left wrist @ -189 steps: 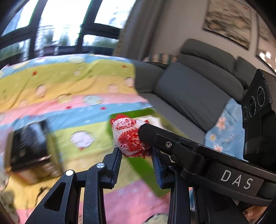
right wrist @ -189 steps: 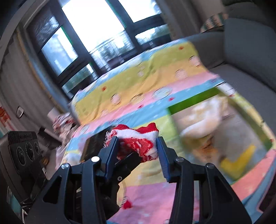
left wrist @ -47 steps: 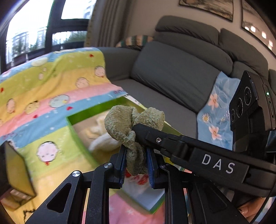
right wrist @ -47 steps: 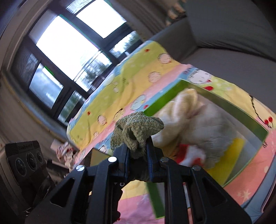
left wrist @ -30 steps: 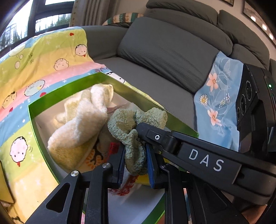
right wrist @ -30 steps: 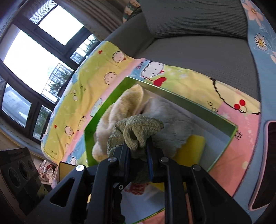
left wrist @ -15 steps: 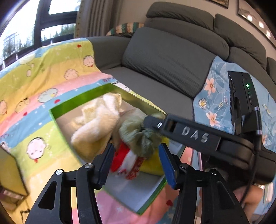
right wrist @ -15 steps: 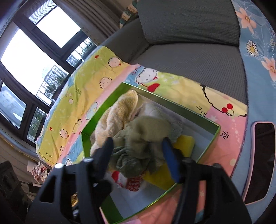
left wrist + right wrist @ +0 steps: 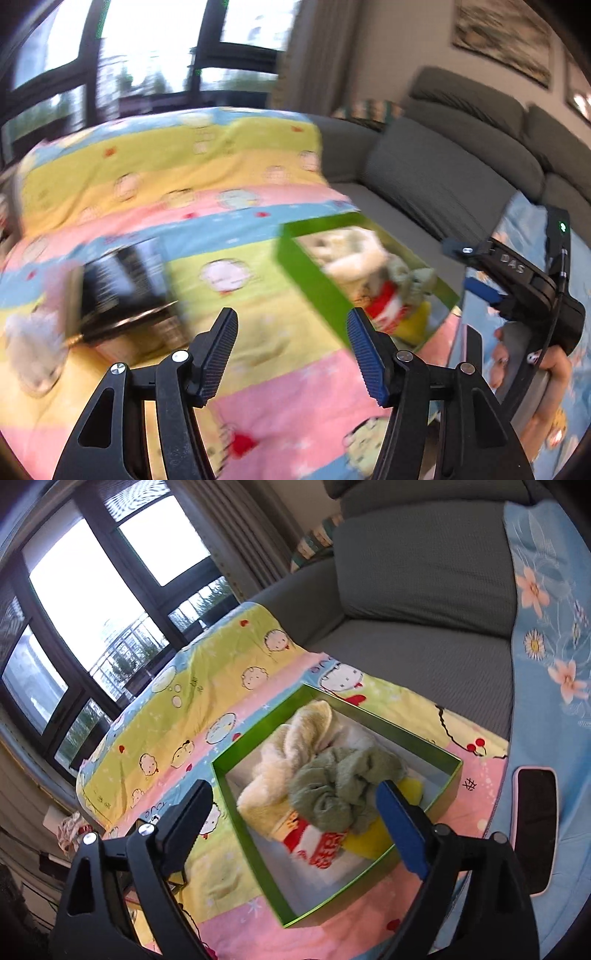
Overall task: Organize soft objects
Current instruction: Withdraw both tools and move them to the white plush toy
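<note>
A green box (image 9: 428, 801) sits on a cartoon-print blanket (image 9: 207, 709) on the sofa. Inside lie a green towel (image 9: 343, 779), a cream plush cloth (image 9: 291, 753), a red and white sock (image 9: 317, 845) and a yellow item (image 9: 369, 842). My right gripper (image 9: 295, 812) is open and empty, above the box. My left gripper (image 9: 291, 350) is open and empty, over the blanket left of the box (image 9: 314, 280), which looks blurred. The right gripper (image 9: 476, 269) shows at the right of the left wrist view.
A dark box (image 9: 122, 284) and a pale fluffy thing (image 9: 33, 347) lie on the blanket at left. A phone (image 9: 535, 827) rests on a blue floral cloth (image 9: 546, 627). Grey sofa cushions (image 9: 417, 576) stand behind. Windows (image 9: 92, 602) are at the far left.
Both grippers opened and let the green towel drop into the green box. The left gripper has since swung left and back, away from the box. The right gripper has risen slightly.
</note>
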`<state>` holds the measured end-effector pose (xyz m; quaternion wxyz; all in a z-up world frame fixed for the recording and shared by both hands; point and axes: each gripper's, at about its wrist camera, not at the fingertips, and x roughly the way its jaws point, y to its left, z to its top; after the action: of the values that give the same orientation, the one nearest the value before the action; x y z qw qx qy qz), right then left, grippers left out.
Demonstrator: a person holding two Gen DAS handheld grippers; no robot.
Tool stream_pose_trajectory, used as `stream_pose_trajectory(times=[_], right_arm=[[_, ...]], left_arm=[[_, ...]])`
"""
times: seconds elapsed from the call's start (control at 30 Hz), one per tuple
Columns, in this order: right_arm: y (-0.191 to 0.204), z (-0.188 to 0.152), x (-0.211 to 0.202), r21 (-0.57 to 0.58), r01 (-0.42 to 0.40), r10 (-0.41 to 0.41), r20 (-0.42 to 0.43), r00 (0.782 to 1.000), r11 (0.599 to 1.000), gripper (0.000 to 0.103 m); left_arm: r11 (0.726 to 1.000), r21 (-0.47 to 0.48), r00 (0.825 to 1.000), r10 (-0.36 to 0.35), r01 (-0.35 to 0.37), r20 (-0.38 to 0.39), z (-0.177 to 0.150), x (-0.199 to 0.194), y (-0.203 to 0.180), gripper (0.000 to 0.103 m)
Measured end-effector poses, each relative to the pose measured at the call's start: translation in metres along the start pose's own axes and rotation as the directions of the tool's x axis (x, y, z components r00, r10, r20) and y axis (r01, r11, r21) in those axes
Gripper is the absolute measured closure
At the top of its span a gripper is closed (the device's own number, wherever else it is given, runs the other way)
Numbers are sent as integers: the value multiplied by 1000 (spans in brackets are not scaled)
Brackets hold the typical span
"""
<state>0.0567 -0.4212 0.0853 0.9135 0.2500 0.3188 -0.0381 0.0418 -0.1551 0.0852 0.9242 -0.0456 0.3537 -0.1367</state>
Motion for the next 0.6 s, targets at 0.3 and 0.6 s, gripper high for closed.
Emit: stream_pose_trajectory(times=[0.3,0.6], right_arm=[[101,-35,-10,-265,-199,185,-77,980,943,9],[258,-124,8,-490,-424,298,-316,901,762,9]], left_arm=[[899,-337,953,304,-280,20,-57,-94,139,25],[669,-602,874,474,-436,-107,-128,-122,236,25]])
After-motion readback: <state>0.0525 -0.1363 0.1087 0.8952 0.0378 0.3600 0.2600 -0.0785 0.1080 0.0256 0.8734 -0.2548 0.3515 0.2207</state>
